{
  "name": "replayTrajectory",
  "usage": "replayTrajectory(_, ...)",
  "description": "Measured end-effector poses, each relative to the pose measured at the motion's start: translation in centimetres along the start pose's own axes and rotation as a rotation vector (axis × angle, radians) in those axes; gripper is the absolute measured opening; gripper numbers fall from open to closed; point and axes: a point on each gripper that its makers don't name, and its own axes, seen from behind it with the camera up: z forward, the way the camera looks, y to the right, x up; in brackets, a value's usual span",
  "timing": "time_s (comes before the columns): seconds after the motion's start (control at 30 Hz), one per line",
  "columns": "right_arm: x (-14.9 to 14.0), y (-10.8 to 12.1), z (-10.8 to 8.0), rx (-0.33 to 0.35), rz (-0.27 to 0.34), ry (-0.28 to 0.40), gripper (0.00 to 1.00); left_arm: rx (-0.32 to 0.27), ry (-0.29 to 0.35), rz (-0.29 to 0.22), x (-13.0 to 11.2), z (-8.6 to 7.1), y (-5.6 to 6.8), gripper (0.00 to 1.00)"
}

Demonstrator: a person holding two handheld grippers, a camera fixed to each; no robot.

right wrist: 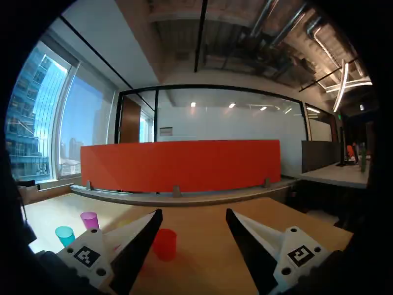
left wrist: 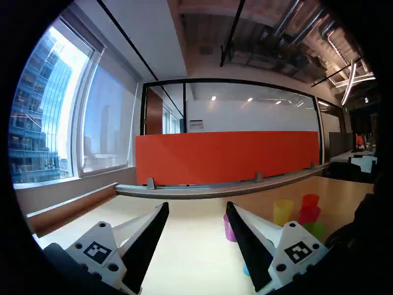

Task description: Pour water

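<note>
As I look along the left gripper [left wrist: 196, 205], the pale wooden tabletop [left wrist: 196, 255] takes up the lower half of the frame, with bare surface straight ahead between the fingers and off to the lower left. Its far edge runs across mid-frame under a grey metal rail [left wrist: 211, 189]. A long orange divider panel [left wrist: 226, 157] stands upright on that rail and closes off the back. Tall glass windows [left wrist: 49, 123] wall in the left side.

In the right gripper view the tabletop [right wrist: 211, 246] lies free ahead and to the lower right, and the orange divider panel [right wrist: 182, 164] again bounds it at centre frame.

Both sets of jaws stand wide apart. I see nothing grasped or touched by the left gripper, and the right gripper [right wrist: 194, 212] is likewise released, with only air between its fingers.

In the left gripper view the cups sit right of centre. A yellow plastic cup [left wrist: 282, 211], a red plastic cup [left wrist: 310, 200], a magenta plastic cup [left wrist: 308, 215] and a green plastic cup [left wrist: 314, 228] cluster close together. A purple plastic cup [left wrist: 229, 228] peeks out beside the right-hand finger.

In the right gripper view a red plastic cup [right wrist: 164, 243] stands upright below centre, just beside the left-hand finger. A purple plastic cup [right wrist: 89, 219] and a teal plastic cup [right wrist: 64, 235] stand near each other at lower left.
</note>
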Motion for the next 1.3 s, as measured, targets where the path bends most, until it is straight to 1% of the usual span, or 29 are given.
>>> replayTrajectory(0.17, 0.1, 0.0, -0.1, -0.011, -0.023, -0.009, 1.0, 0.001, 0.005, 0.013, -0.8, 0.1, -0.3, 0.86)
replayTrajectory(0.37, -0.1, 0.3, -0.5, -0.031, -0.034, -0.016, 1.0, 0.014, -0.007, 0.028, -2.5, 0.1, -1.3, 0.86)
replayTrajectory(0.6, 0.0, 0.3, -0.7, -0.039, -0.012, -0.011, 1.0, 0.01, -0.013, -0.001, -3.9, -0.4, -2.2, 0.86)
replayTrajectory(0.9, 0.7, 0.4, -0.8, -0.041, 0.027, 0.002, 1.0, 0.005, -0.012, 0.0, -4.6, -0.9, -2.5, 0.86)
replayTrajectory(1.1, 1.1, 0.4, -0.8, -0.039, 0.024, 0.006, 1.0, 0.003, -0.015, -0.02, -5.2, -0.8, -2.6, 0.86)
replayTrajectory(1.3, 1.3, 0.1, -0.8, -0.036, 0.011, 0.011, 1.0, -0.001, -0.015, -0.022, -5.4, -0.8, -2.6, 0.86)
